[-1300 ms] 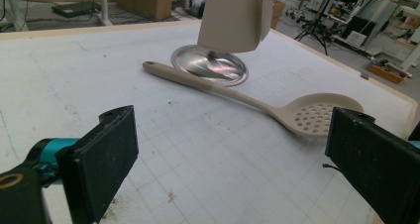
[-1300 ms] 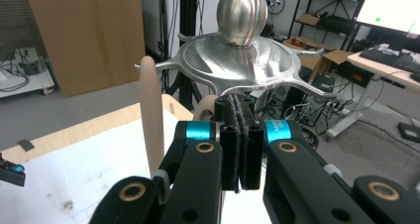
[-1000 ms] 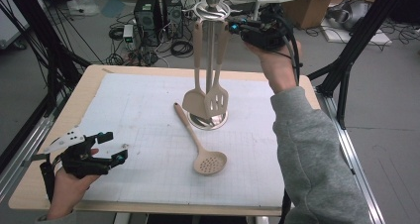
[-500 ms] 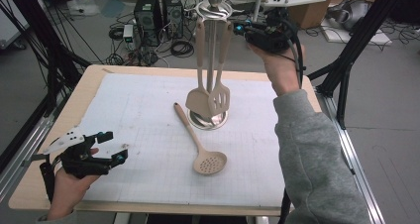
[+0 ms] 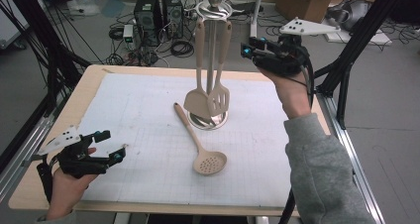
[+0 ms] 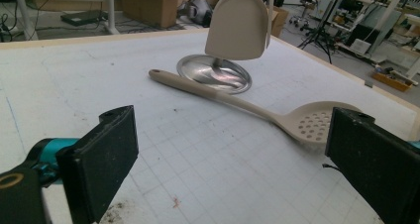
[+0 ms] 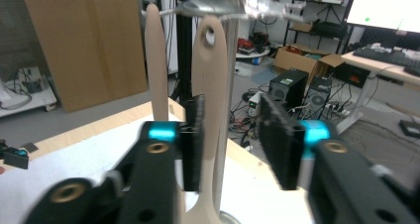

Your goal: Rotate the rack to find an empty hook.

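The table (image 5: 148,80) carried a gridded mat with the utensil stand (image 5: 213,60) upright at its middle. Two beige utensils hung from the stand's top ring: a solid turner (image 5: 197,104) and a slotted turner (image 5: 220,97), blades just above the steel base.

A skimmer spoon (image 5: 200,140) lay flat on the mat beside the base, its handle end near the base rim.

My right gripper (image 7: 228,140) stood level beside the hung handles; its jaws had just been opening and stood apart, one handle between them, unpressed.

My left gripper (image 6: 228,159) rested low with jaws wide apart, empty, facing the spoon.

I judged the spoon light, stiff in the handle, slightly slick; mid-handle offers the soundest hold.
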A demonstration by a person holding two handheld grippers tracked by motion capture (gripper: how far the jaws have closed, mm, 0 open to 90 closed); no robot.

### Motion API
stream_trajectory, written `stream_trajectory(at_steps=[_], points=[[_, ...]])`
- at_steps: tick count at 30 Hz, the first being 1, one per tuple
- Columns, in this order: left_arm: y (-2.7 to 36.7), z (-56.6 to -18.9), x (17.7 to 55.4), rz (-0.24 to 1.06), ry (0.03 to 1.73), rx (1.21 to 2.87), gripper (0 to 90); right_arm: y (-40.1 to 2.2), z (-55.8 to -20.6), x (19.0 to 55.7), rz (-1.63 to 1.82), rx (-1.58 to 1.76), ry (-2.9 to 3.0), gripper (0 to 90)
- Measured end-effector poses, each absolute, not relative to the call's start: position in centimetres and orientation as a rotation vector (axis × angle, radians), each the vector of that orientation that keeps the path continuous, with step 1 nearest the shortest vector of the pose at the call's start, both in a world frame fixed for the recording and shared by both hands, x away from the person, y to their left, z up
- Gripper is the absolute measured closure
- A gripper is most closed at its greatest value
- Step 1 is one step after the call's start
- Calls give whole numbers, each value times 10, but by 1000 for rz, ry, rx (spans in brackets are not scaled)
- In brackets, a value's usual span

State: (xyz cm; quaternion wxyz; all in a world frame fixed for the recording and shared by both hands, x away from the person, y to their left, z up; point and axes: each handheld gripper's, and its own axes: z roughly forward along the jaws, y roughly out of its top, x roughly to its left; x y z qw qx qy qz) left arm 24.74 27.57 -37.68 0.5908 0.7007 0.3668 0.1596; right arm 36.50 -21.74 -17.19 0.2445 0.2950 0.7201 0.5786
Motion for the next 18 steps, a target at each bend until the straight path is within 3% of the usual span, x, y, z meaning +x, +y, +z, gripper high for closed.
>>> stream_trajectory(at_steps=[10, 18], points=[[275, -376, 247, 382, 850, 1618, 67, -229, -202, 350, 1627, 834, 2010, 268], [270, -372, 245, 422, 847, 1612, 54, -237, -230, 337, 1648, 836, 1995, 169]])
